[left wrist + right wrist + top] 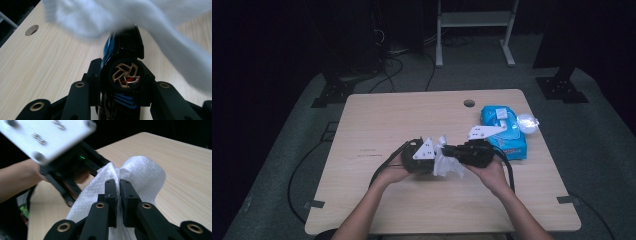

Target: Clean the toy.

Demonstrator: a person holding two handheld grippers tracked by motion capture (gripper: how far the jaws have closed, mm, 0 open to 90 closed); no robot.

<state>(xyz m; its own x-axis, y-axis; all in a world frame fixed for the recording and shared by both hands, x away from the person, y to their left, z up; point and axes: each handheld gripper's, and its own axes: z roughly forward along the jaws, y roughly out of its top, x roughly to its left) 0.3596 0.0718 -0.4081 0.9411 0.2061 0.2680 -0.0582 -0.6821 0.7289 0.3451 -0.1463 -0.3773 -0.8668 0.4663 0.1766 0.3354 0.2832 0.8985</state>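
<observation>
1. White tissue (140,177): a crumpled sheet pinched between my right tongs (118,185), whose jaws stand closed on a fold of it, centre of the right gripper view.
2. Toy car (123,75): black with blue trim and a bronze-spoked wheel, clamped between the jaws of my left tongs (122,77), lower centre of the left gripper view; the tissue drapes across the top of that frame, over the car's far end.
3. High view: left tongs (418,156) and right tongs (469,152) meet tip to tip at the centre of the frame, the tissue (446,161) bunched between them, just above the bench (377,120).
4. Blue wipes packet (507,131): lies on the bench at centre right of the high view, just beyond my right hand (492,172).
5. Left hand (389,175): grips the left tongs from the lower left.
</observation>
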